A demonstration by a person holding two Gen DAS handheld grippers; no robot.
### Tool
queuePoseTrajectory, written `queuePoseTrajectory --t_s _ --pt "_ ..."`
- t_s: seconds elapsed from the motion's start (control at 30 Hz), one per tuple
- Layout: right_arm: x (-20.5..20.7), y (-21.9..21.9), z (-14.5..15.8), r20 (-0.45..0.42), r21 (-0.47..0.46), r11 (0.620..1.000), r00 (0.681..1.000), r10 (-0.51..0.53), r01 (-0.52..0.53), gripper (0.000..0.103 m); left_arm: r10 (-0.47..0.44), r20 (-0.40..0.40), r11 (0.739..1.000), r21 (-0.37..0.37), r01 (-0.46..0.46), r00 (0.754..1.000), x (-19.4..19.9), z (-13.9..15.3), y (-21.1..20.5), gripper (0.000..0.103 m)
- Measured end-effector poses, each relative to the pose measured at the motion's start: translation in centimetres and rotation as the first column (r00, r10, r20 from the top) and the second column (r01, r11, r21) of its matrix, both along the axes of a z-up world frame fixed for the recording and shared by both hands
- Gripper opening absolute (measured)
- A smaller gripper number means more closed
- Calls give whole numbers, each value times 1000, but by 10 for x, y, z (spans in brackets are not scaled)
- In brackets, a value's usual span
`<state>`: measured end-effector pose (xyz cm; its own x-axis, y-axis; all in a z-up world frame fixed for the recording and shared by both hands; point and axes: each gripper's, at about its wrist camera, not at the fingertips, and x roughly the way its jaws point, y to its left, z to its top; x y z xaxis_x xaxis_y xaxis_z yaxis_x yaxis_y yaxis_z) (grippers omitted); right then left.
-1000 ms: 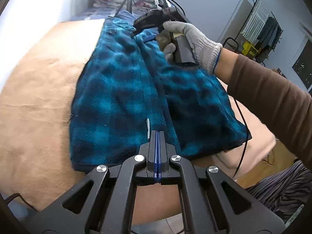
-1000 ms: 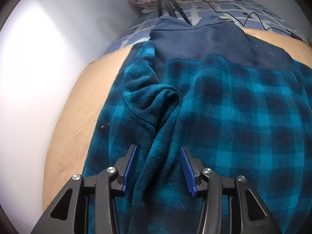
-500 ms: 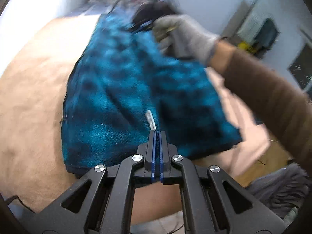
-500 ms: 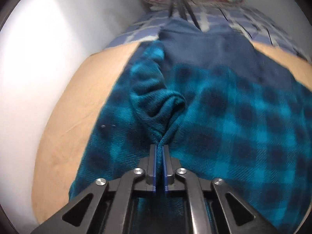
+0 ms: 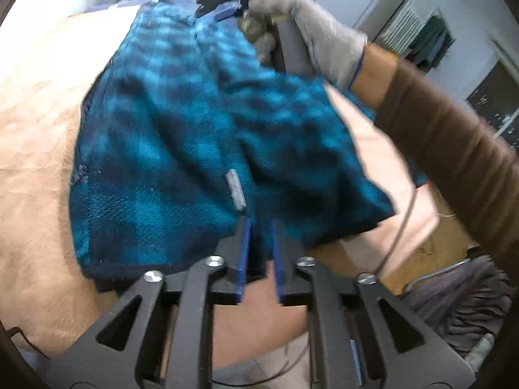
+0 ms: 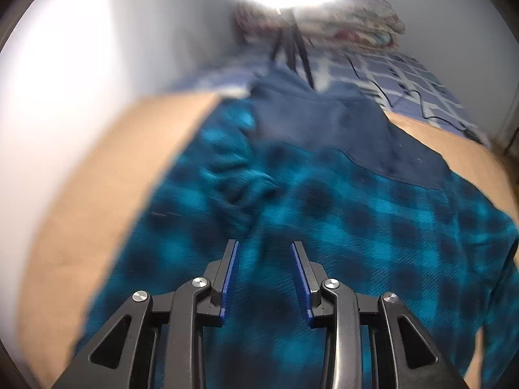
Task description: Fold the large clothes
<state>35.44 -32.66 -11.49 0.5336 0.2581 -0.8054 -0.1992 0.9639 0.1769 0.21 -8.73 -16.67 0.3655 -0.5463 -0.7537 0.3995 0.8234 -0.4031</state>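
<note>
A large blue-and-black plaid fleece garment (image 5: 181, 136) lies folded on a tan blanket (image 5: 35, 149), with a grey zipper pull (image 5: 236, 189) near its hem. My left gripper (image 5: 259, 227) is open, its jaws slightly apart at the hem's edge. My right gripper (image 6: 264, 246) is open just above the plaid fleece (image 6: 356, 227), beside a bunched fold (image 6: 240, 178); it also shows in the left wrist view (image 5: 223, 6), held by a gloved hand (image 5: 308, 32). A plain navy part (image 6: 340, 129) lies beyond.
A tripod (image 6: 292, 48) stands on a blue patterned sheet (image 6: 399, 81) past the garment, with bundled bedding (image 6: 340, 22) by the wall. A cable (image 5: 399, 236) hangs off the right bed edge. Grey cloth (image 5: 464, 298) lies on the floor; a clothes rack (image 5: 421, 29) stands behind.
Both grippers were shut on the fleece half a second ago and have opened, letting the cloth go. The right gripper has lifted and moved back; the fold has dropped onto the garment.
</note>
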Motion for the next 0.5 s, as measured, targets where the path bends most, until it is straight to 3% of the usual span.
queuePoseTrajectory --t_s 0.07,0.13,0.2,0.33,0.4,0.5 --pt "-20 3 12 30 49 998 999 43 -44 34 1 43 999 -38 1 999 -7 17 8 15" --pt "-35 14 17 59 49 994 993 99 -101 34 59 130 998 -23 -57 990 -13 36 26 15" --pt "-50 34 15 68 48 983 982 176 -180 34 116 149 993 -20 -114 982 -3 41 36 15" --pt "-53 62 -12 1 -15 974 974 226 -226 34 217 92 976 16 -219 972 24 13 50 15" --pt "-49 63 -28 -40 -38 980 980 195 -197 31 207 28 977 36 -208 978 28 -9 44 15" --pt "-48 56 -45 -71 -57 981 981 179 -183 29 148 -37 981 131 -142 988 24 -45 28 15"
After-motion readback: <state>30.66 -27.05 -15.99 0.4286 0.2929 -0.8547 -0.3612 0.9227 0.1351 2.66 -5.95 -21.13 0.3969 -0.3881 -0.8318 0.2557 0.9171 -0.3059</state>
